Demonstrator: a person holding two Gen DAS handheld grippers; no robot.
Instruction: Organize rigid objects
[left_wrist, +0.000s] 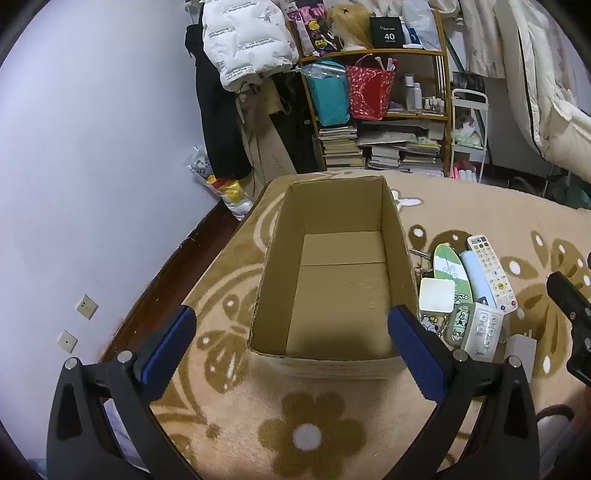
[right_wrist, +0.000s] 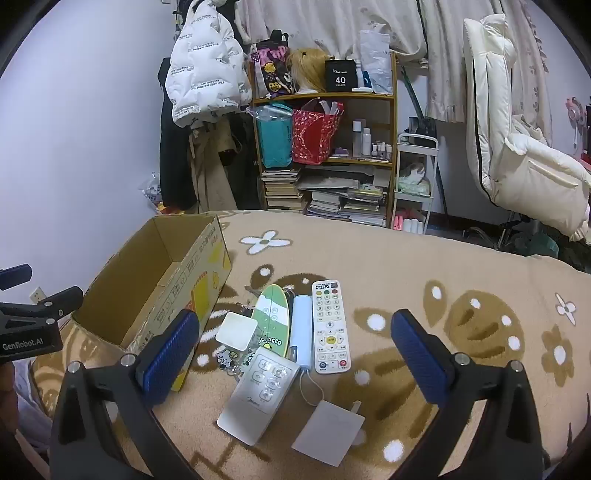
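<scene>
Both tools gape wide, holding nothing: left tool (left_wrist: 291, 332) over the empty cardboard box (left_wrist: 332, 280), right tool (right_wrist: 295, 350) above the remotes (right_wrist: 330, 326) beside it on the flowered blanket (right_wrist: 461, 280). Left tool reads "GenRobot.AI".

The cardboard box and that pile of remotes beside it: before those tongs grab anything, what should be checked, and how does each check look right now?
1. Cardboard box open at the top and with room inside: ok, nothing in it.
2. Right tongs open and holding nothing: ok.
3. Left tongs open and holding nothing: ok.
4. Items within view of the right tongs: ok, the white remote and the grey remote lie flat on the blanket.
5. White remote free of its neighbours: cannot tell; the light blue tube lies close alongside.
6. Left tongs out of the right's path: ok, off at the left edge.
</scene>
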